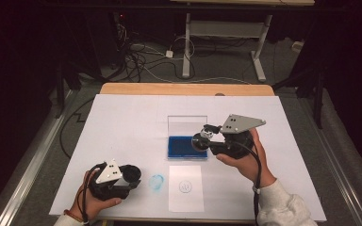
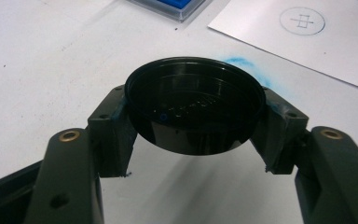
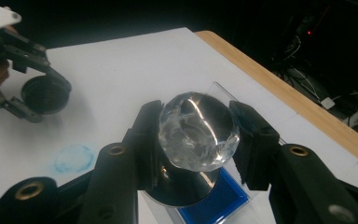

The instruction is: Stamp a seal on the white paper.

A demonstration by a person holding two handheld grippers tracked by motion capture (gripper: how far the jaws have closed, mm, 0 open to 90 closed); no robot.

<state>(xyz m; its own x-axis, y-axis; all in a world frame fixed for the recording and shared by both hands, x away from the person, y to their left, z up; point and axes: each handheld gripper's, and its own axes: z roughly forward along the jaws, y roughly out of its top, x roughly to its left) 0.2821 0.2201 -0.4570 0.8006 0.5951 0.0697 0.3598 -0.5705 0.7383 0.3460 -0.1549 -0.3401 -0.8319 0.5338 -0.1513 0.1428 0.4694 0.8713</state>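
Observation:
A stamp with a clear faceted knob (image 3: 198,130) and a round metal base hangs just above the blue ink pad (image 1: 184,147), with my right gripper (image 1: 203,139) shut on the knob. The pad's blue surface (image 3: 220,200) shows under the base, and its clear lid (image 1: 186,123) stands up behind. My left gripper (image 1: 131,175) rests low at the table's front left, shut on a round black cap (image 2: 195,105) held by its rim. That gripper and the cap (image 3: 44,94) also appear at the far left of the right gripper view.
A white paper slip (image 1: 185,187) with a round blue stamp print (image 2: 302,21) lies in front of the pad. A blue ink smudge (image 1: 156,182) marks the white sheet between slip and left gripper. The wooden table edge (image 1: 184,89) runs along the back.

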